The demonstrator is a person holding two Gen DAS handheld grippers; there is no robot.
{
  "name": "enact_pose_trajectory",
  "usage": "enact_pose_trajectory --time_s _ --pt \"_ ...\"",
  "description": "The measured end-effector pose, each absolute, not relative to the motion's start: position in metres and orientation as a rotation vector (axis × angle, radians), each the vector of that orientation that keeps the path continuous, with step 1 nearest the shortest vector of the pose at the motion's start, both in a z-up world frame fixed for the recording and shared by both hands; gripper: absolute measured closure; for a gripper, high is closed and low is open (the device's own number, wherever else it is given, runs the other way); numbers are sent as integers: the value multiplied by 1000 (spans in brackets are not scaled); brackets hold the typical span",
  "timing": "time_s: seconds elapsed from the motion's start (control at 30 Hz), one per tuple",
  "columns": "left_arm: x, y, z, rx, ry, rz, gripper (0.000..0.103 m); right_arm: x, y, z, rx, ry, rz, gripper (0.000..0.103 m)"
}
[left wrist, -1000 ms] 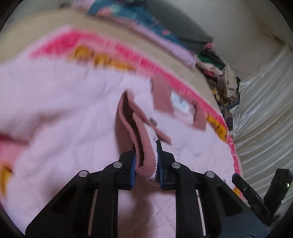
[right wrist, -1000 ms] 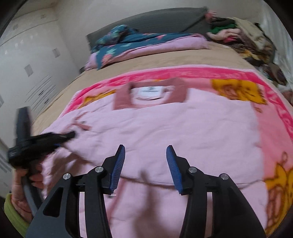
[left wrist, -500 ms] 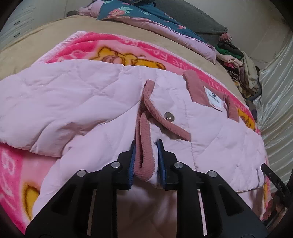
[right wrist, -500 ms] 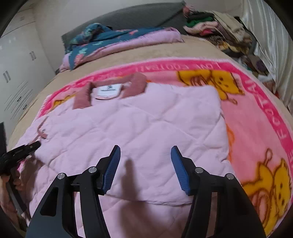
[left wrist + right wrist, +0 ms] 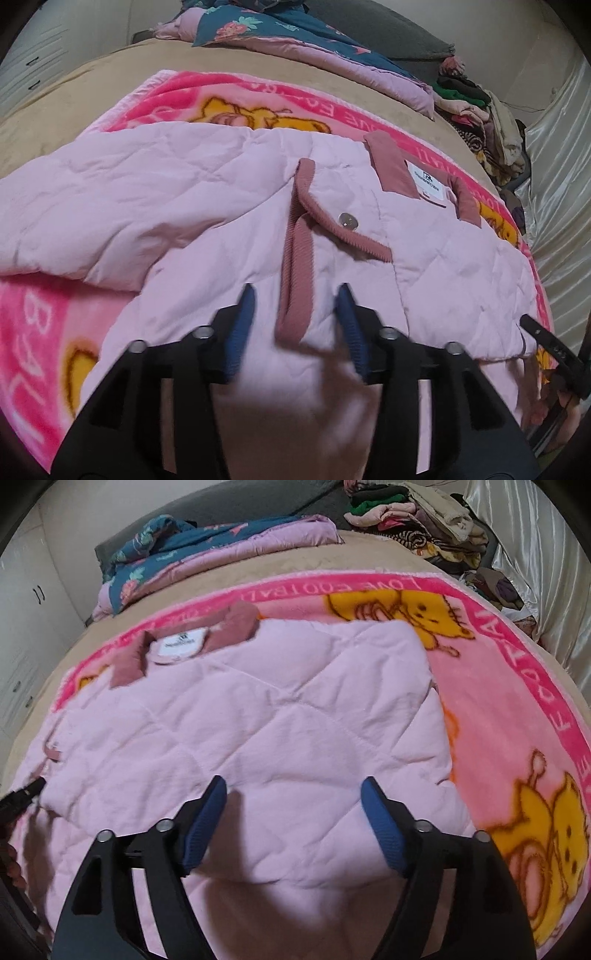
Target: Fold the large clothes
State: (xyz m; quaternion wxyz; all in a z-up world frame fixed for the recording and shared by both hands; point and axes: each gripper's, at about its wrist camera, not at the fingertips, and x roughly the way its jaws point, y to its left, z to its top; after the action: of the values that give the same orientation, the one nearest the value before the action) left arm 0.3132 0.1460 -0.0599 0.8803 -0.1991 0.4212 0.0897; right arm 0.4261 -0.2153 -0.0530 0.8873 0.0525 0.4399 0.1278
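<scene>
Pink quilted jacket [image 5: 207, 206] lies flat on the blanket [image 5: 491, 701], bed centre. Left tool [image 5: 295, 325] just released the corduroy cuff [image 5: 293, 258] at 12 o'clock, now wide; sleeve fold placed. Right tool [image 5: 295, 819] wide, empty.

We read "LOVE FOOTBALL" along the pink border of the blanket [image 5: 509, 657], beyond the jacket's collar label [image 5: 181, 646], whose small print stays illegible.

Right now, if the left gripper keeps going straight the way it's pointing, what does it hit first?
Most likely the dusty-rose corduroy cuff lying between the open left gripper fingers, on the pink quilted jacket. Depth is unclear, so the jacket's surface beneath might come first.
</scene>
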Motion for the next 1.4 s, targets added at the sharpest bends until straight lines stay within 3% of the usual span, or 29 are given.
enact_pose_trajectory --time_s 0.17,0.27,0.33,0.83,1.4 --pt "293 154 -43 -421 845 222 28 406 -204 -32 124 868 304 13" --pt "284 163 -34 -435 832 253 13 396 -194 -20 130 844 323 9" --pt "279 168 -29 -436 821 277 9 389 -187 -12 128 824 331 8" --pt "245 228 -9 -493 750 453 9 350 -99 35 58 738 504 4" --pt "205 310 -19 -581 721 647 9 335 42 35 -74 754 708 4"
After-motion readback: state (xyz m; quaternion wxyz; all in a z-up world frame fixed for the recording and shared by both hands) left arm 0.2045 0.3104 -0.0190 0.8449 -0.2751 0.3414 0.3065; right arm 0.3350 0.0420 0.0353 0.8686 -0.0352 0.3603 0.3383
